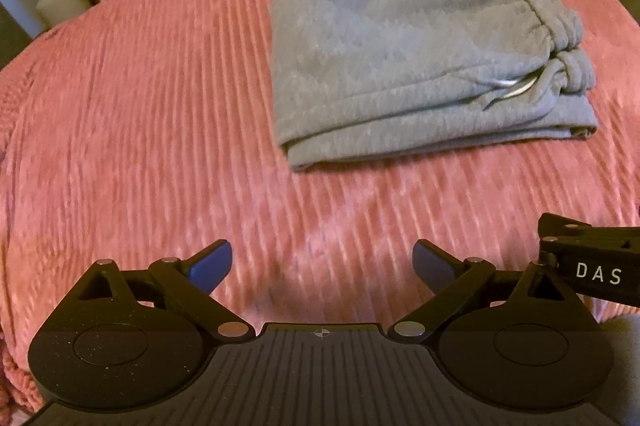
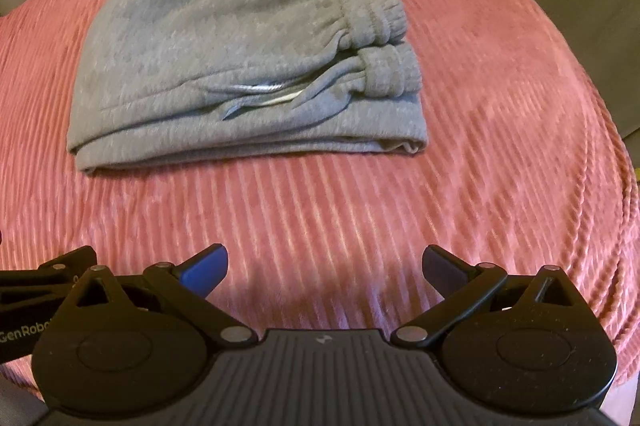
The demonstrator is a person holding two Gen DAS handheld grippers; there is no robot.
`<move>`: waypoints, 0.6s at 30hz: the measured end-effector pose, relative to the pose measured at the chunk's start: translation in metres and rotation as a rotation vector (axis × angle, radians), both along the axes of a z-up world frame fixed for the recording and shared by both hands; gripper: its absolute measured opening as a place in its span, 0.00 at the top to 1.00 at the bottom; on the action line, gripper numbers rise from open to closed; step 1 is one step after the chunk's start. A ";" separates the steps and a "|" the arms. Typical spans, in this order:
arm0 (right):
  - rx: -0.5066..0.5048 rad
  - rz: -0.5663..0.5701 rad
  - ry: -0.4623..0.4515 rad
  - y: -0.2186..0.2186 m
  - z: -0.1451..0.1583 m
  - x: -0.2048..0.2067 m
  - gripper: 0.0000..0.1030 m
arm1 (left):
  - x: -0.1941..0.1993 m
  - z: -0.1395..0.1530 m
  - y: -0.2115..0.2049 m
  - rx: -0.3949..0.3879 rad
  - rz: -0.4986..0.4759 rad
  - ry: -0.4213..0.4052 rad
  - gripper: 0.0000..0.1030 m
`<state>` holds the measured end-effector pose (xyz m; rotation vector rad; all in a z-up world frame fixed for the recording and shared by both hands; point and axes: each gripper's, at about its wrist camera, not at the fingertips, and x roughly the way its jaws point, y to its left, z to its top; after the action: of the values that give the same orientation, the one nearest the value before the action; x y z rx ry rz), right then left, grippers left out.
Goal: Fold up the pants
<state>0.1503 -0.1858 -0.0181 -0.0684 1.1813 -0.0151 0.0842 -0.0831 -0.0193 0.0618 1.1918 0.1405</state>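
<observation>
Currently | grey fleece pants (image 1: 420, 57), folded in layers, at 1 o'clock on pink ribbed bedspread (image 1: 140, 145) | left gripper (image 1: 322, 264) wide, holding nothing | right gripper (image 2: 326, 268) wide, holding nothing, near pants.

Home bedrm: pink ribbed bedspread (image 1: 140, 125)

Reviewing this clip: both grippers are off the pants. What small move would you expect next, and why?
Probably none on the cloth beyond drawing both grippers back. The grey pants lie in a compact stack of layers on the pink bedspread, waistband on top at the right end. The left gripper and right gripper are open, empty and well short of the pants. Only a pale drawstring peeks out.
</observation>
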 end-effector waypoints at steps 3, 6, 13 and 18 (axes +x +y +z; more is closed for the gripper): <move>0.002 -0.008 0.005 -0.002 0.002 0.003 0.00 | 0.003 0.002 -0.002 -0.001 -0.007 0.001 0.03; -0.002 -0.005 0.007 -0.003 0.002 0.005 0.00 | 0.004 0.002 -0.003 -0.008 -0.011 0.004 0.03; -0.005 -0.003 0.004 -0.003 0.000 0.007 0.00 | 0.007 0.001 -0.002 -0.011 -0.005 0.009 0.03; 0.005 -0.006 -0.003 -0.004 0.000 0.008 0.00 | 0.008 0.000 -0.002 -0.007 0.002 0.003 0.03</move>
<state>0.1582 -0.1895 -0.0180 -0.0607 1.1789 -0.0176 0.0923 -0.0852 -0.0188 0.0545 1.1958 0.1378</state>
